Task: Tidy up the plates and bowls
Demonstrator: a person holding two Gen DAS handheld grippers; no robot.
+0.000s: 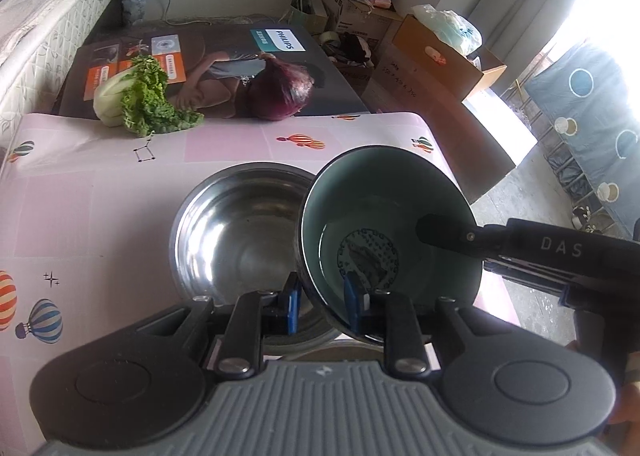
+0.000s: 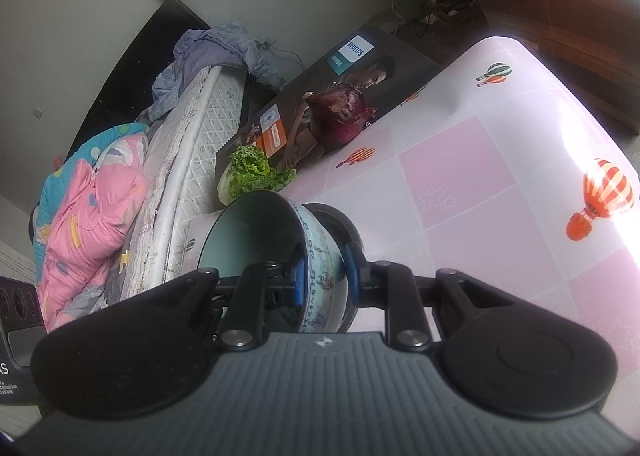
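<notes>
A blue-and-white ceramic bowl [image 1: 384,224] with a pale green inside is held tilted above the table, beside a steel bowl [image 1: 240,240]. My left gripper [image 1: 324,302] is shut on the ceramic bowl's near rim, one blue pad inside and one outside. My right gripper [image 1: 440,230] comes in from the right, one finger inside the bowl. In the right wrist view the right gripper [image 2: 322,276] is shut on the bowl's patterned wall [image 2: 320,252], and the steel bowl's rim [image 2: 344,224] shows behind it.
The table has a pink balloon-print cloth [image 1: 100,192]. A green cabbage [image 1: 136,96] and a purple cabbage [image 1: 280,92] lie at its far edge against a Philips box [image 1: 224,56]. A bed [image 2: 188,144] stands on the left, cardboard boxes [image 1: 432,56] on the right.
</notes>
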